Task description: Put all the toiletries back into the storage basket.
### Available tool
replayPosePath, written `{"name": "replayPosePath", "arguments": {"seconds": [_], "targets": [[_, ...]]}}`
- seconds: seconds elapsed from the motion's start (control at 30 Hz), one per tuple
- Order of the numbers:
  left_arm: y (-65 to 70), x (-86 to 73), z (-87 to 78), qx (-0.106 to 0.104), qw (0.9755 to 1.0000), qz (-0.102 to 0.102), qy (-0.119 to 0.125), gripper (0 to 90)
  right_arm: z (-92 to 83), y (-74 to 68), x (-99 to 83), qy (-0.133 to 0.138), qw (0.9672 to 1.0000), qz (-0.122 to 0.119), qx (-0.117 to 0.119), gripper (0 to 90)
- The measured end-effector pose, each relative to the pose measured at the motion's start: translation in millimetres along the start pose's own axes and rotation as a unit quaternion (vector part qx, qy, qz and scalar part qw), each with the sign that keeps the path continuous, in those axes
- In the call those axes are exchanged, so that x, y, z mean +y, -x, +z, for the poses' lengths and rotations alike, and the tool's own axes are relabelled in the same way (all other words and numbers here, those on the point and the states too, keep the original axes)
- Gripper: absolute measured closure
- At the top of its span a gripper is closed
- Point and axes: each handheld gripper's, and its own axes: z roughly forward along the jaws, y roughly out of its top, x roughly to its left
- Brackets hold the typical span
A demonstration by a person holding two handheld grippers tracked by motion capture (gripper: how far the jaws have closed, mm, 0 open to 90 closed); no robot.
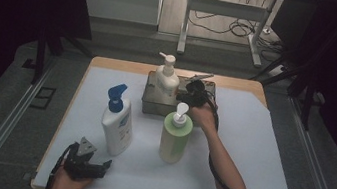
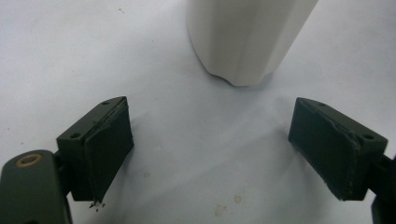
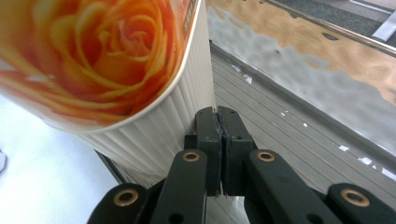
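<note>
Right gripper [image 3: 218, 122] jaws pressed flat together, nothing pinched between them. Hovering inside the metal tray [image 3: 299, 121], just beside the ribbed side of the cream pump bottle [image 3: 154, 126] with its orange rose label. Seen from above: right gripper [image 1: 192, 94] at the tray [image 1: 147, 102], touching or nearly touching the right side of the cream pump bottle [image 1: 166, 81] standing in it; exact contact not clear.

Left gripper [image 2: 210, 154] jaws spread wide, empty, white table covering [image 2: 56, 56] between them. Straight ahead of the jaws, near but apart, base of the white bottle with blue pump [image 2: 243, 42].

From above: left gripper [image 1: 88, 163] well in front of the tray, at the near left edge of the table covering [image 1: 258, 153], held in a hand [image 1: 67, 183]. White bottle with blue pump [image 1: 118, 122] in front and left of the tray. Green bottle with white pump [image 1: 175, 136] just in front of the tray, beside the right forearm [image 1: 223, 168]. Tray at the far middle of the table.
</note>
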Motion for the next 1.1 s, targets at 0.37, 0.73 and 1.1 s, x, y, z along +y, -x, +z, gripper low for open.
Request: {"name": "replayPosePath", "arguments": {"seconds": [0.37, 0.73, 1.1], "targets": [[0.1, 0.2, 0.1, 0.0, 1.0, 0.0, -0.001, 13.0, 6.6, -5.0, 4.0, -0.004, 1.0, -0.002, 0.006, 87.9], [0.1, 0.2, 0.1, 0.0, 1.0, -0.001, -0.001, 13.0, 14.8, -15.7, 10.8, -0.007, 0.9998, -0.015, 0.014, 87.9], [0.0, 0.2, 0.1, 0.0, 1.0, 0.0, -0.001, 13.0, 21.1, -24.2, 13.6, -0.013, 0.9993, -0.026, 0.024, 87.6]]}}
